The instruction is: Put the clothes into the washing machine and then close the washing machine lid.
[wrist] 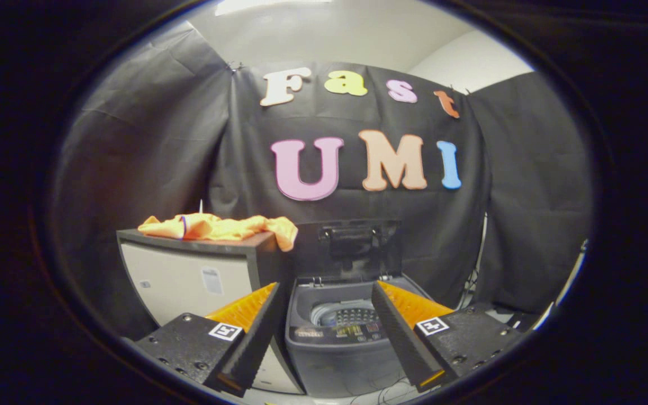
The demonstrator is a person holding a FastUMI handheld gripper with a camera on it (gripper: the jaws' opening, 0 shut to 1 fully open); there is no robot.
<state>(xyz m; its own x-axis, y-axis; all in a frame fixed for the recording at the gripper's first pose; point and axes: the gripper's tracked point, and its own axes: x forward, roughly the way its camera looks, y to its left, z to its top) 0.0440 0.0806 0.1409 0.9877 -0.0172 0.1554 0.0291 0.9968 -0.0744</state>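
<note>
A grey cabinet [189, 275] with a dark top stands beyond the left finger, its pale front facing the camera. Just beside it, to its right, sits the washer [341, 343], a dark grey top-loader seen between and just ahead of the fingers. The lid [352, 244] of the washer stands upright and open at the back, its handle facing forward, against the black cloth wall. Below the lid the drum [346, 314] shows pale and perforated, with a control panel along the washer's front rim. The clothes [220, 227], a crumpled orange bundle, lie on the cabinet top, one end drooping over the cabinet's right corner, close to the lid. The gripper [324, 332] is spread wide with nothing between its fingers, the washer opening showing in the gap. Thin cables lie on the floor under the washer.
</note>
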